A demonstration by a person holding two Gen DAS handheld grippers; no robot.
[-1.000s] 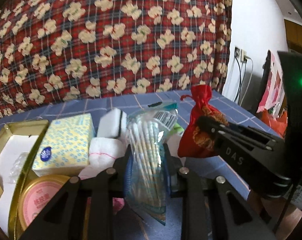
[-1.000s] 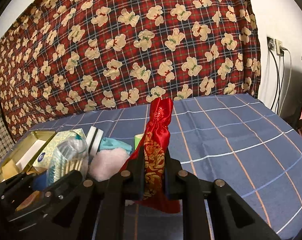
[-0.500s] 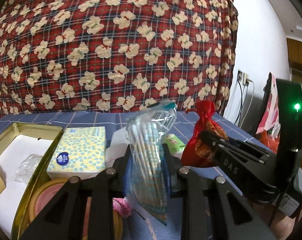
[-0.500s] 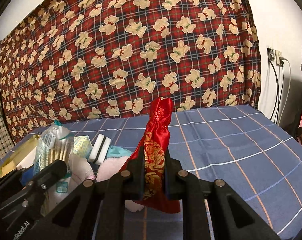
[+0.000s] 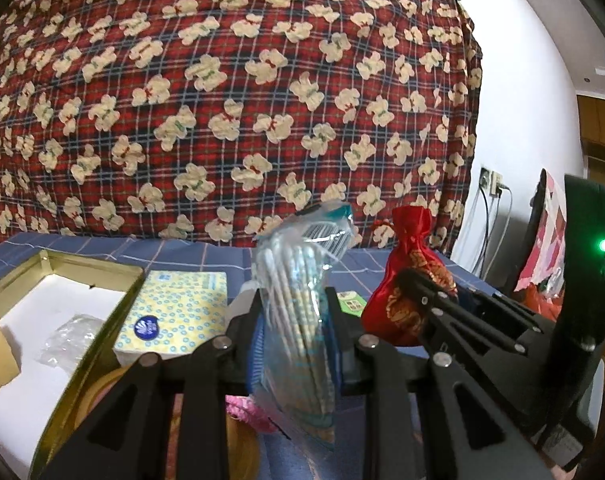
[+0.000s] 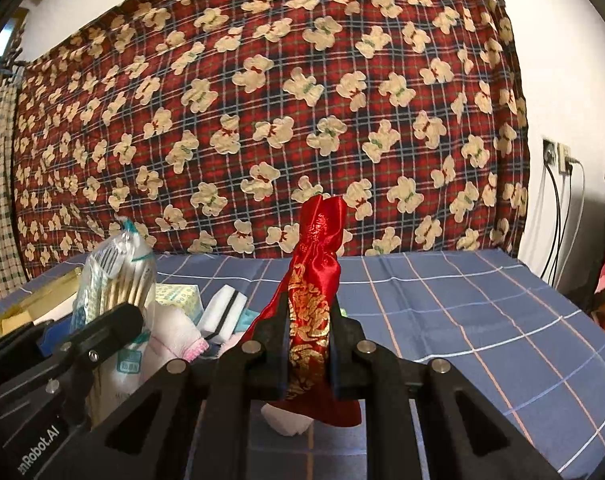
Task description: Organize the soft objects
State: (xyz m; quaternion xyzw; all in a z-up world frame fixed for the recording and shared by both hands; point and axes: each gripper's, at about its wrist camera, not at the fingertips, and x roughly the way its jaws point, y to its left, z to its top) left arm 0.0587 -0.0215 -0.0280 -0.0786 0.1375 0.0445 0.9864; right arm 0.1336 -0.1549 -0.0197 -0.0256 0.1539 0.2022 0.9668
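Upright red pouch [image 6: 314, 300], gold embroidery, cinched neck

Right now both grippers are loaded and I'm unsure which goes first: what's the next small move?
Probably carry the left gripper, shut on the cotton swab bag, leftward over the gold tin and lower it; the tin lies open just left, nearer than the red pouch in the right gripper.

Blue checked tablecloth [image 6: 462, 320] carries gold tin [image 5: 82, 272], tissue pack [image 5: 174, 316], sponge [image 6: 222, 312].
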